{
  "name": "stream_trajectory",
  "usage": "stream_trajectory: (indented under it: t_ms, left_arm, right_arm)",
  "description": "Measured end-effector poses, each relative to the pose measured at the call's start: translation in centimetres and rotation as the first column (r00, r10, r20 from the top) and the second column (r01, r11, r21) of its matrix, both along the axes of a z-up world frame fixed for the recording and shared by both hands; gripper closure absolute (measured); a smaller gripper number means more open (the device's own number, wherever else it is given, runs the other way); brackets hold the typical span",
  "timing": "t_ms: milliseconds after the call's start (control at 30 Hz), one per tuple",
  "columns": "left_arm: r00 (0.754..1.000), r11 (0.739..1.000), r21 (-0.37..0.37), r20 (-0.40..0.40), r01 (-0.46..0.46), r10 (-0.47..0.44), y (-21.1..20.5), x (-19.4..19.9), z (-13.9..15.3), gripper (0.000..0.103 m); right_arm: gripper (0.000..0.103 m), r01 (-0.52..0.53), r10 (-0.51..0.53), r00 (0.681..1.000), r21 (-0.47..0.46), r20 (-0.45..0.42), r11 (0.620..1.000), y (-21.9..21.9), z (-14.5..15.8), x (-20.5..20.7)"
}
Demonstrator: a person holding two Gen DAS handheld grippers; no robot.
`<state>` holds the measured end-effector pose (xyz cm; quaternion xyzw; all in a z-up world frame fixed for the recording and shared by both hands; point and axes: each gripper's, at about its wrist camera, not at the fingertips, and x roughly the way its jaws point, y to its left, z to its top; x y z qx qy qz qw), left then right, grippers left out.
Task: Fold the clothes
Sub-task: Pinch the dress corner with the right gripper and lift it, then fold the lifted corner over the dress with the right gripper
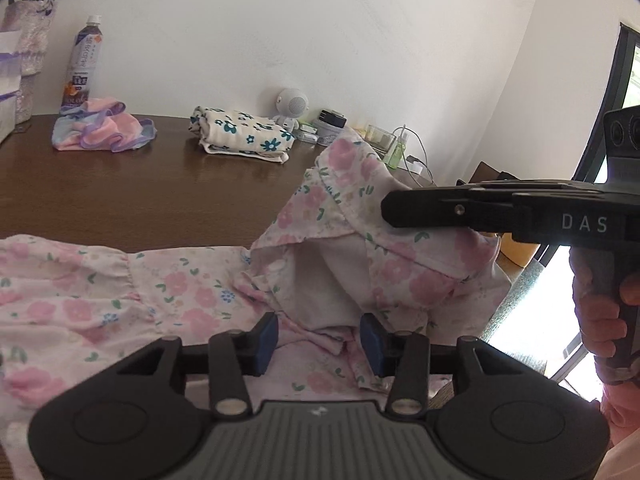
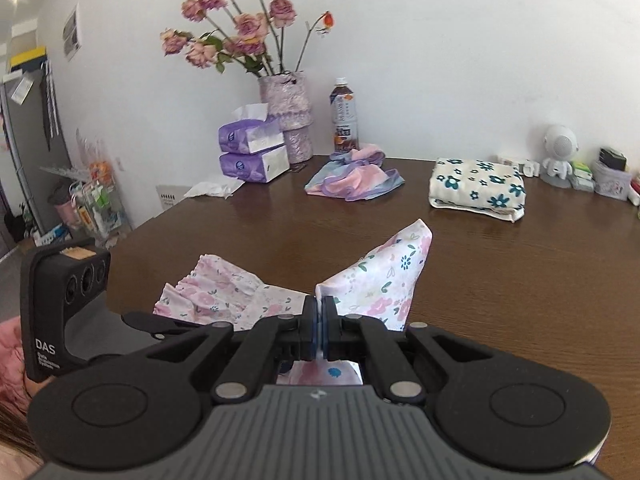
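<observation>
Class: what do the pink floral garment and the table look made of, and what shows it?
Pink floral garment: thin woven cloth, probably cotton; matte, it creases and stands in a soft peak. Table: dark wood or wood veneer; grain lines and a glossy sheen show.

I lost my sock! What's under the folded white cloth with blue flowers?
The folded white cloth with blue flowers lies flat on the brown wooden table. Anything beneath it is covered.

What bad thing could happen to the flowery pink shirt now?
The right gripper pinches only a small bit of the pink floral garment, so the lifted part could slip out and flop down. The left gripper is open, with its fingers on either side of bunched cloth; closing there might trap extra layers and leave a wrinkled, crooked fold.
</observation>
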<state>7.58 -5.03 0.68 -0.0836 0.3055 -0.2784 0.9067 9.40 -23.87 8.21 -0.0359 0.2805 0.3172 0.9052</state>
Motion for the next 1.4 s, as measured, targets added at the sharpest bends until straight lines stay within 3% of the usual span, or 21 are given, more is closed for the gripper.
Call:
stream_trajectory:
  t_ms: [267, 567, 867, 933, 1033, 1067, 1200, 1400]
  left_arm:
    - [0.995, 0.995, -0.027, 0.014, -0.094, 0.094, 5.0, -1.8, 0.4, 0.056]
    - [0.981, 0.978, -0.085, 0.025, -0.191, 0.194, 8.6, -3.3, 1.2, 0.056]
    - [0.974, 0.97, -0.116, 0.058, -0.211, 0.219, 8.8, -2.8, 2.5, 0.056]
    - [0.973, 0.969, -0.132, 0.065, -0.21, 0.22, 8.6, -2.1, 3.0, 0.057]
    - [0.973, 0.969, -0.142, 0.086, -0.202, 0.216, 7.9, -0.9, 4.1, 0.057]
    - [0.973, 0.971, -0.139, 0.096, -0.195, 0.209, 7.6, -0.5, 4.5, 0.059]
    - [0.975, 0.977, -0.107, 0.107, -0.185, 0.196, 6.0, 1.6, 5.0, 0.071]
    - [0.978, 0.976, -0.062, -0.005, -0.208, 0.208, 4.6, 5.0, 2.5, 0.084]
  right_arm:
    - [0.101, -0.104, 0.101, 0.993, -0.051, -0.056, 0.993, 4.9, -1.5, 0.2]
    - [0.101, -0.121, 0.115, 0.983, -0.033, -0.143, 0.992, 7.3, -4.5, 0.8]
    - [0.099, -0.113, 0.112, 0.973, 0.007, -0.203, 0.994, 8.4, -6.7, 1.3]
    - [0.096, -0.12, 0.126, 0.971, 0.041, -0.201, 0.992, 8.0, -6.5, 1.0]
    - [0.078, -0.134, 0.151, 0.969, 0.097, -0.193, 0.986, 7.2, -6.1, 0.5]
    - [0.072, -0.139, 0.159, 0.969, 0.116, -0.191, 0.984, 7.0, -6.0, 0.4]
    - [0.072, -0.117, 0.143, 0.978, 0.168, -0.154, 0.979, 4.5, -5.3, -0.6]
    - [0.072, -0.045, 0.063, 0.991, 0.15, -0.116, 0.988, 1.0, -5.3, -1.3]
